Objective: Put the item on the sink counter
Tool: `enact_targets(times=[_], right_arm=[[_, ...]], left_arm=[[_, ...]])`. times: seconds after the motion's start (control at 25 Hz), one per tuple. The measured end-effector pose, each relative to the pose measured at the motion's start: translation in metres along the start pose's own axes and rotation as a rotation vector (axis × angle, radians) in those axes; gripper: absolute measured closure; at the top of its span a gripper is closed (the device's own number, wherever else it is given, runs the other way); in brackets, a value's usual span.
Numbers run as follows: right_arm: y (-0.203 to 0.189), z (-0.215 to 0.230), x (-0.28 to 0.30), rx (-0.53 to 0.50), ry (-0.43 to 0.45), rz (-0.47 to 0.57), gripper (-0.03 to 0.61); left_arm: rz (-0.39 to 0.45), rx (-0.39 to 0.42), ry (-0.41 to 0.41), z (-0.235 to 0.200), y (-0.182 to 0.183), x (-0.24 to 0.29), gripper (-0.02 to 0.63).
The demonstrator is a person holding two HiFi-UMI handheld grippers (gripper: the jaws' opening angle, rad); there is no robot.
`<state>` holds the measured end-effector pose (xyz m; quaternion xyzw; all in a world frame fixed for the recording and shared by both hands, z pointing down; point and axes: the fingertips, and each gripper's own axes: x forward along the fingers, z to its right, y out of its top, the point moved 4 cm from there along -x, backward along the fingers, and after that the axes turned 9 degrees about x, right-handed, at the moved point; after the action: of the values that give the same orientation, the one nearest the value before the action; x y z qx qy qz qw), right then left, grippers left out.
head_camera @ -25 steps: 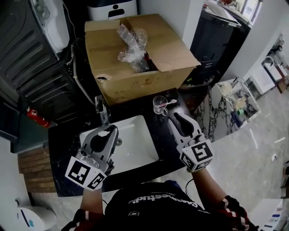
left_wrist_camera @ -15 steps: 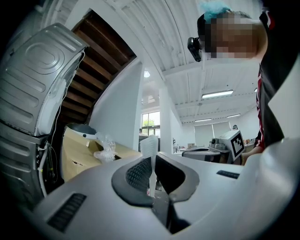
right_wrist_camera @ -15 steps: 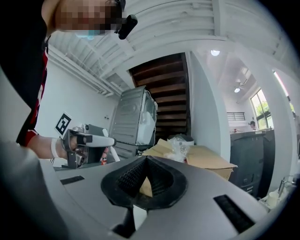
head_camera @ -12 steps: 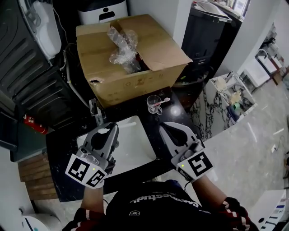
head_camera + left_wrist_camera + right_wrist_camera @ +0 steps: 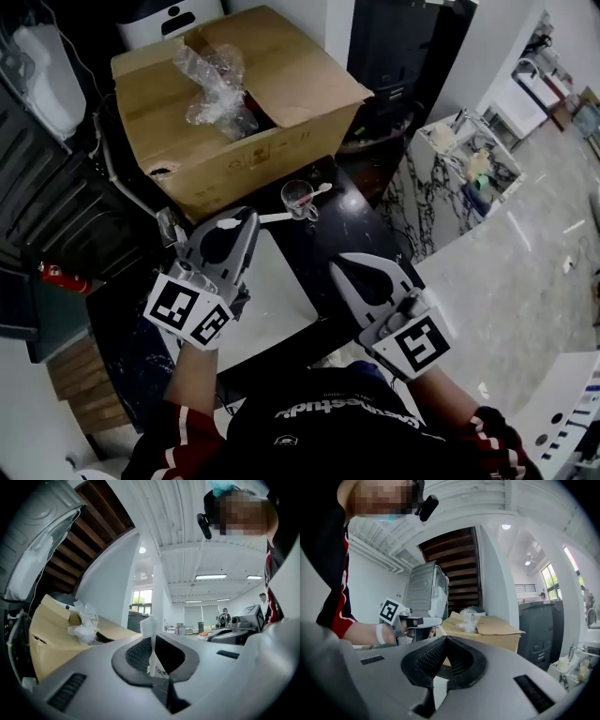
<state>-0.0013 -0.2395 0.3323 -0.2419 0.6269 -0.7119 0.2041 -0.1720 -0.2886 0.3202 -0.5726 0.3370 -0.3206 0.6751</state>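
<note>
Head view from above: the left gripper (image 5: 246, 217) is clamped on a white toothbrush (image 5: 274, 217), which sticks out level from the jaw tips over the black counter (image 5: 352, 225), just past the far edge of the white sink (image 5: 277, 309). Its far end reaches a glass cup (image 5: 298, 199) that stands on the counter in front of an open cardboard box (image 5: 281, 84); I can't tell whether they touch. Left gripper view confirms the grip, with the brush's handle pinched and its bristle end pointing away. The right gripper (image 5: 352, 265) hangs over the counter's near edge, jaws closed together with nothing between them.
</note>
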Motion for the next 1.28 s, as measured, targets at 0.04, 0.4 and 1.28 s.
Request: enact_targets(times=[0.04,0.4,1.28], right_arm=[[-0.001,0.002,-0.001,0.003,-0.008,-0.003,0.543],[-0.013,0.018,-0.007,0.013,-0.068,-0.035,0.543],[-0.042,0.032,-0.03,0.056,-0.16,-0.12,0.543]], left_arm=[[-0.002,-0.009,-0.008,-0.003,-0.005,0.01,0.588],[-0.067,-0.085,-0.057,-0.036,-0.072,0.085,0.588],[-0.289,-0.129,-0.137,-0.029,-0.204,0.139,0.588]])
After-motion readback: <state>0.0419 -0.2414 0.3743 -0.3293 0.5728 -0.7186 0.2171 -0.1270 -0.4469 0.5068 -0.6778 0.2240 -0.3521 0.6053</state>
